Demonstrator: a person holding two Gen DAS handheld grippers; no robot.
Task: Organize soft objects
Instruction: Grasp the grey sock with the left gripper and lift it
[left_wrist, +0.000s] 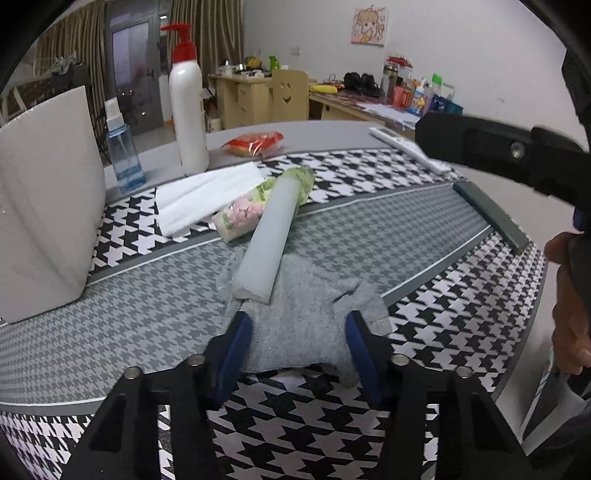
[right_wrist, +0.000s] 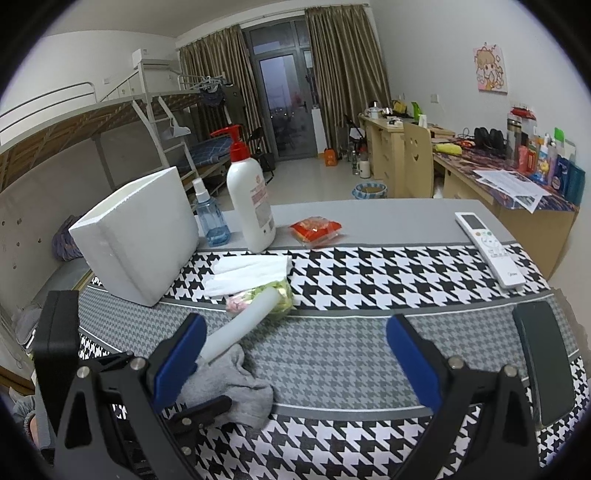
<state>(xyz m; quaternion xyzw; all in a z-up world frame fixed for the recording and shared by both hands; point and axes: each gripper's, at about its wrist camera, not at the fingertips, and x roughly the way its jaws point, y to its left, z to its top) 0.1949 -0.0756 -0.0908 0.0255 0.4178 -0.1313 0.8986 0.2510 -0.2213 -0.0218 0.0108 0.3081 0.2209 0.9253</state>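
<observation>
Grey sock (left_wrist: 299, 325) lies between the left gripper's (left_wrist: 297, 332) half-closed jaws.

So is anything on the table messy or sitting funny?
Yes. The pale foam tube lies slanted, its near end resting on the crumpled grey sock and its far end on the candy packet, so it bridges two things instead of lying flat. The sock is bunched up, between the left gripper fingers.
</observation>
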